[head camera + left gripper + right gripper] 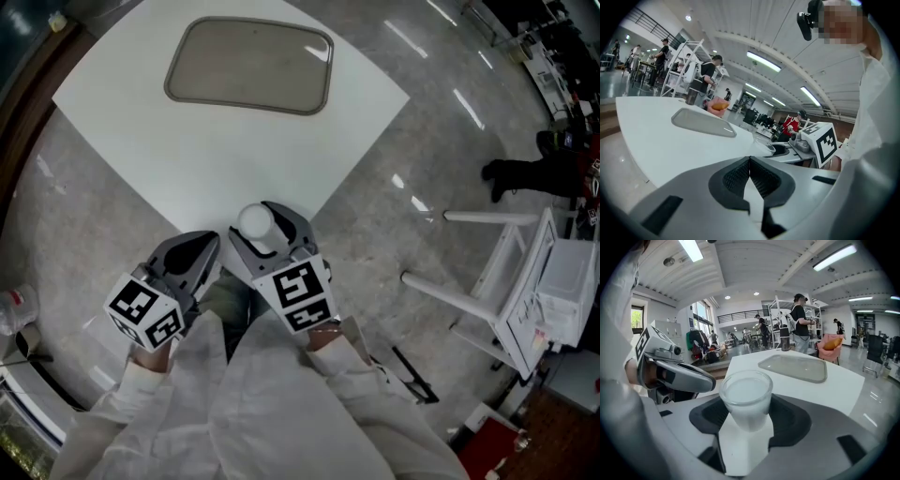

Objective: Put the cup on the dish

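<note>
Head view: right gripper (274,236) is holding the cup (255,222) at the near corner of the table (216,159), well apart from the dish (251,66) at the far side. Left gripper view: left gripper (750,161) is idling, jaws pressed together, empty. Right gripper view: jaws are pinching the cup upright. Carrying step, I'd say; next move is calling for reaching forward and lowering onto the dish.
</note>
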Available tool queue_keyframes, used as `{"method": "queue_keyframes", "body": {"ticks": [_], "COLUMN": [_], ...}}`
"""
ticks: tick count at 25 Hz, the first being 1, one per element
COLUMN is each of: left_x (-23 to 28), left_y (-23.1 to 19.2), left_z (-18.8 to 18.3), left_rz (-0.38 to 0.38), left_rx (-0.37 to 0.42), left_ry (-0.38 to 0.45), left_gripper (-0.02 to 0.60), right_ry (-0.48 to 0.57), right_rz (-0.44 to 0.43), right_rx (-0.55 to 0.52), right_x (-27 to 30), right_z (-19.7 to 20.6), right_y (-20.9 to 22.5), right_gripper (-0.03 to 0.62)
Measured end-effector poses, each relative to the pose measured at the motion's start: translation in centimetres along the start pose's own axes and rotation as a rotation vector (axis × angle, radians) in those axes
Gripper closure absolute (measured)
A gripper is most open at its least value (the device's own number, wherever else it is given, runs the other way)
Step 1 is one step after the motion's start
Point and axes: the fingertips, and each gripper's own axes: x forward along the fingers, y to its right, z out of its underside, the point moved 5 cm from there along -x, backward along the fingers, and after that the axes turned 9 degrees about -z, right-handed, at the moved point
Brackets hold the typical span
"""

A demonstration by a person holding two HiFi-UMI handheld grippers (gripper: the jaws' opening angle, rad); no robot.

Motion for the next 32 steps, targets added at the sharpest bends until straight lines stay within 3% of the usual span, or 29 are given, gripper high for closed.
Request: {"method": "queue_keyframes", "body": {"ticks": [12,22,32], "left_x": [-0.8,-2.1,-1.4], "left_y": [3.7,5.2,5.9], "left_z": [-5.1,-5.9,-5.5], "left_rz": [0.0,-0.034,-0.061], "left_rx": [0.124,0.136,0.14], "left_ry": [0.128,0.2,0.198], "left_gripper": [0.572,0.574,0.574], "right_ry": [0.078,0.129,0.121], "right_rz": [0.034,0.022,-0.004], "right_rx": [-0.096,-0.11,-0.13], "right_x": [-5.3,-8.4,-8.5], "right_z": [-3.8,-4.6,-4.5], "right_y": [-0.3,-0.9,-0.1], "right_gripper": [0.333,0.333,0.333]}}
